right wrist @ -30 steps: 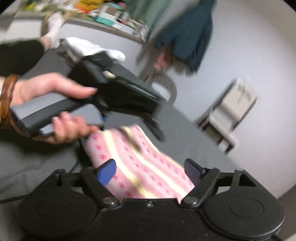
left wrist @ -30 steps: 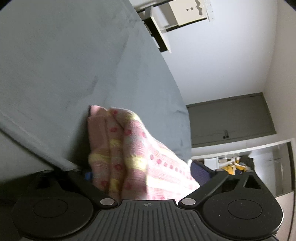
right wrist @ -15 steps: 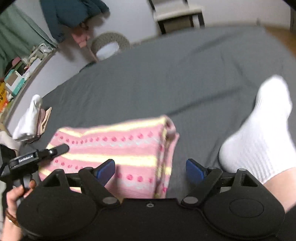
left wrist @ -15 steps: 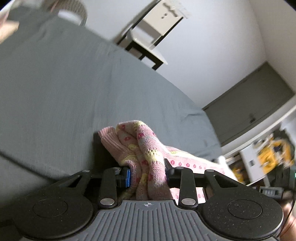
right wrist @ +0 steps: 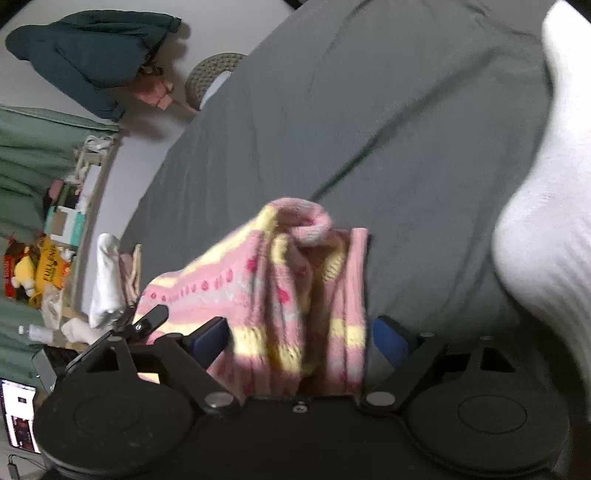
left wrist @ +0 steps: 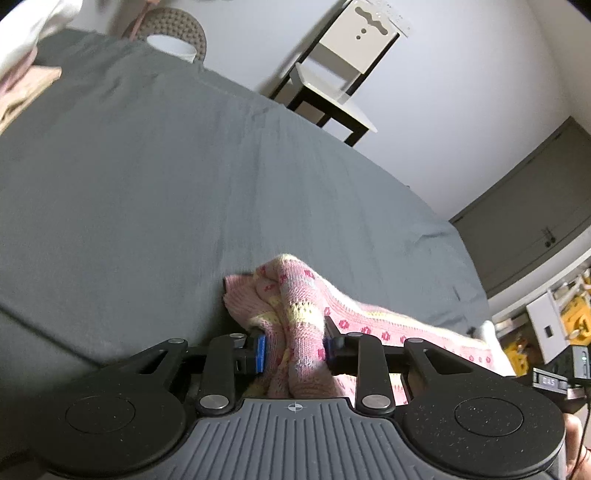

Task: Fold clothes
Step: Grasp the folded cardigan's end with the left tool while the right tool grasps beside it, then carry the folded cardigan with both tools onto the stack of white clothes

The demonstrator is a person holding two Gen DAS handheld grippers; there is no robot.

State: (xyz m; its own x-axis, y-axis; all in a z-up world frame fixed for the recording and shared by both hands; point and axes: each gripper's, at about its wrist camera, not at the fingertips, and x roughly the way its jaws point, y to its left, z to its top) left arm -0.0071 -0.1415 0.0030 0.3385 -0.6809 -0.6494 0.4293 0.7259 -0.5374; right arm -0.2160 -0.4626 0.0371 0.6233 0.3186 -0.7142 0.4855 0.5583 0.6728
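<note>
Left hand-held gripper (left wrist: pixel 293 352) pinching pink knit garment (left wrist: pixel 295 306) edge, grey bedsheet (left wrist: pixel 147 184) open beyond

the knitted garment (left wrist: pixel 306 306) lies on the near part of the bed sheet (left wrist: pixel 147 177), bunched between the fingers of the left gripper (left wrist: pixel 293 350). in the right wrist view the garment (right wrist: pixel 288 280) also sits between the fingers of the right gripper (right wrist: pixel 299 339), with a socked foot (right wrist: pixel 546 206) on the sheet to its right. beyond the bed's far edge stand a chair (left wrist: pixel 340 74) and, to its left, a woven basket (left wrist: pixel 173 31). folded clothes (right wrist: pixel 110 280) lie at the sheet's left edge.
</note>
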